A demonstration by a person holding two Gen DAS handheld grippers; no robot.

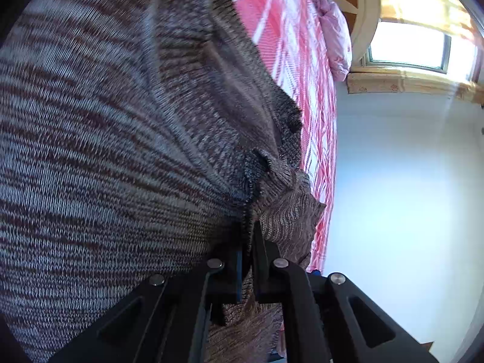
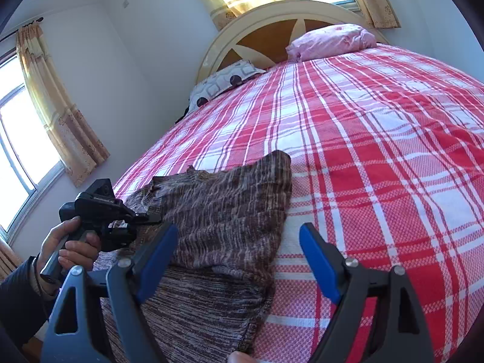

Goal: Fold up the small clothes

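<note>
1. The knitted garment point(image 2: 217, 211), brown and grey, lay on the bed's red-and-white checked cover point(image 2: 378, 157), near its left edge as the right wrist view showed it, with one layer turned over onto another.
2. The left gripper point(image 1: 248, 260) had its fingers point(image 1: 237, 269) shut tight on a bunched edge of the garment; the knit fanned out from the pinch and filled most of the left wrist view.
3. In the right wrist view a hand point(image 2: 65, 242) held that left gripper at the garment's left side.
4. The right gripper point(image 2: 239, 257) had its fingers point(image 2: 317, 260) spread wide and held nothing.
5. Its left finger stood over the knit; its right finger stood over bare cover just beyond the garment's right edge, so that edge lay between the two.
6. A pink pillow point(image 2: 332, 40) and a patterned pillow point(image 2: 224, 83) lay by the headboard point(image 2: 272, 18), well apart from the garment.
</note>
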